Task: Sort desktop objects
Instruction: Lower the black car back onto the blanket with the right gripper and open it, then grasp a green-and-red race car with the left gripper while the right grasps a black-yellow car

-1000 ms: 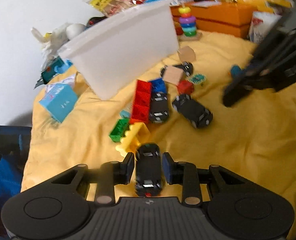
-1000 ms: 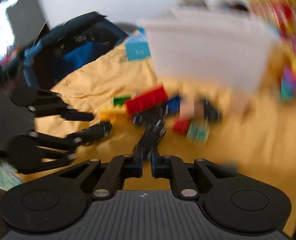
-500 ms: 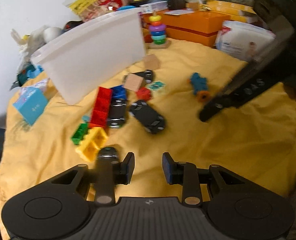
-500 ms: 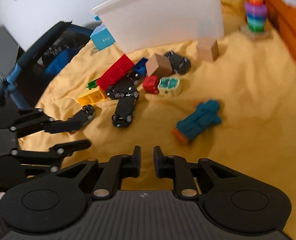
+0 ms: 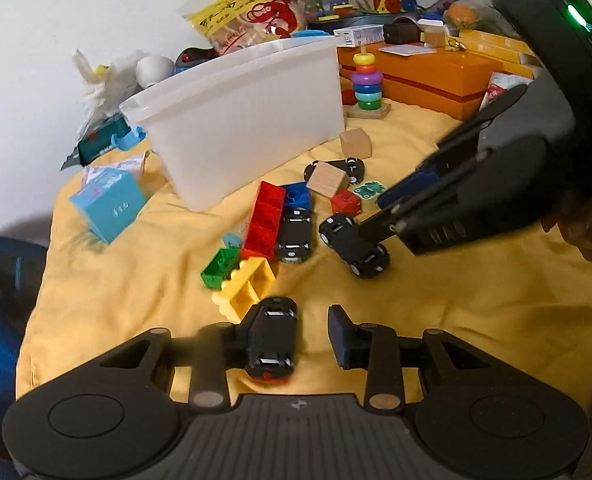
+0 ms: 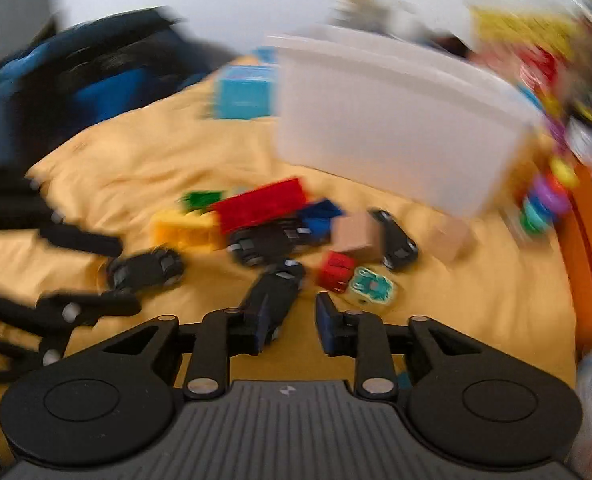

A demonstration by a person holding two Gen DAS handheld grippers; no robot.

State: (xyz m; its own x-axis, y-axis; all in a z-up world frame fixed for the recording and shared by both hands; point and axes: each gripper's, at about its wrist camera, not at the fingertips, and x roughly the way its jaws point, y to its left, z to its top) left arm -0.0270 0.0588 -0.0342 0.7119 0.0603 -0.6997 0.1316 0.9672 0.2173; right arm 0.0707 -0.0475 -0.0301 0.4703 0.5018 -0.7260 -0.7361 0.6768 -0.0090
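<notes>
A small black toy car (image 5: 273,338) is seen between the left gripper (image 5: 292,340) jaws, which are opening, right pad clear. Right gripper (image 6: 289,324) is opening too, over another car (image 6: 274,294). Light, hard, rolly: best pinched across the doors

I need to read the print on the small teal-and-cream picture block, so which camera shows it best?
The right wrist view: the picture block lies close ahead with its whole printed top facing the camera, though motion blur softens it. In the left wrist view the block is sharper but farther off, and the right gripper's fingers cover its edge.
</notes>
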